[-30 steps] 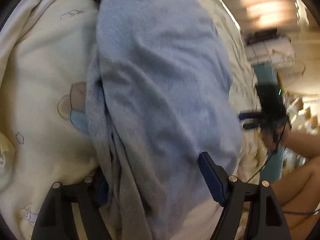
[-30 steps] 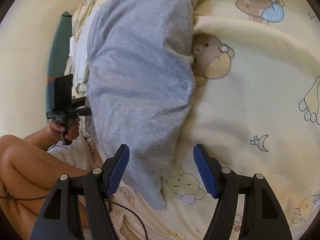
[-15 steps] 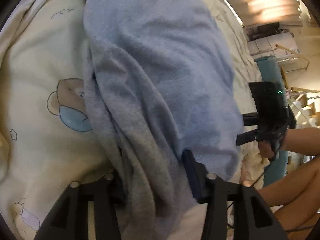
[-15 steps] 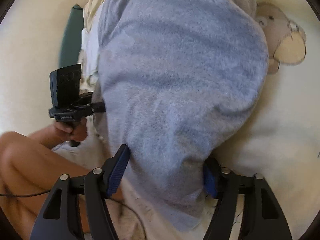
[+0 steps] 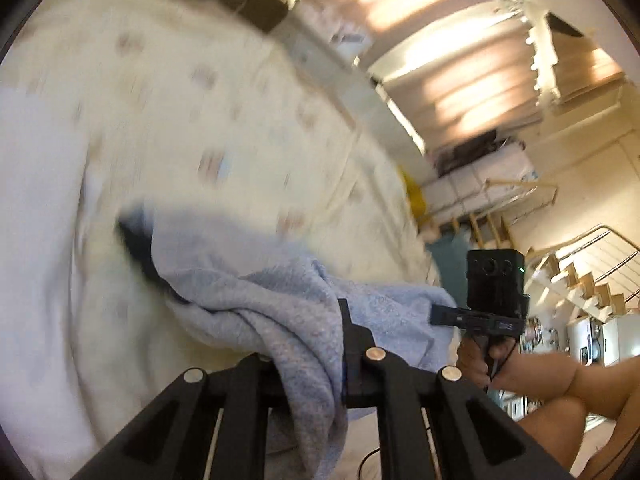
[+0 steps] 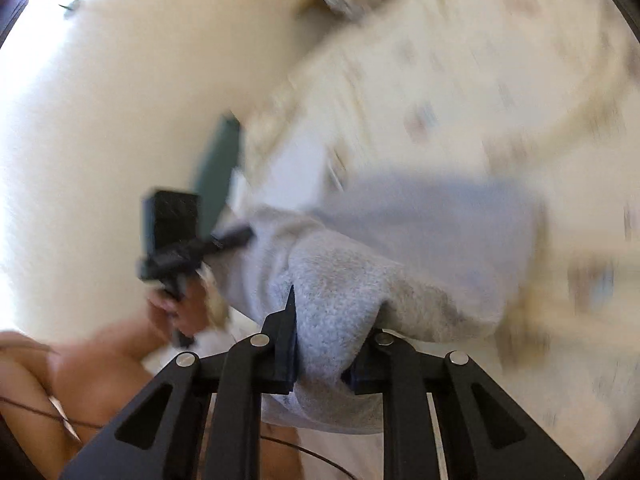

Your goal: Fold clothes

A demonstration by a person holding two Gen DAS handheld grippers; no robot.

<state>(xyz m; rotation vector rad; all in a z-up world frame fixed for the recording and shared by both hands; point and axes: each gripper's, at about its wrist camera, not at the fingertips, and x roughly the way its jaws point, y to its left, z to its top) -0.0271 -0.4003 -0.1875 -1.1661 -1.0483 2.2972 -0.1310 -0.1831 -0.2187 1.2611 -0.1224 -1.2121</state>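
- Now I have the left claw point(image 5: 316, 356) closing on one bunched corner of the grey-blue garment point(image 5: 280, 280), and the cloth is pressed between its pads.
- In the same way, my right claw point(image 6: 332, 356) is closing on the other bunched corner of this garment point(image 6: 400, 240), with fabric squeezed between the jaws.
- The garment hangs stretched between the two claws, just above the bed; its far part is blurred and I cannot tell if it touches the bedding.
- I judge the task is at an early stage: the piece is only gripped and raised, and no clean fold is visible yet.
- What is left, I think, is to lay it flat, bring the edges together and smooth it.
- The surface is a bed with a cream quilt point(image 5: 180, 120) that carries small printed figures, too smeared to read.
- On the left wrist view I see a wooden ceiling point(image 5: 460, 40), a staircase with a rail point(image 5: 592, 276) and some shelves far behind.
- The person's bare arm and knee point(image 5: 560, 400) are near the bed edge.
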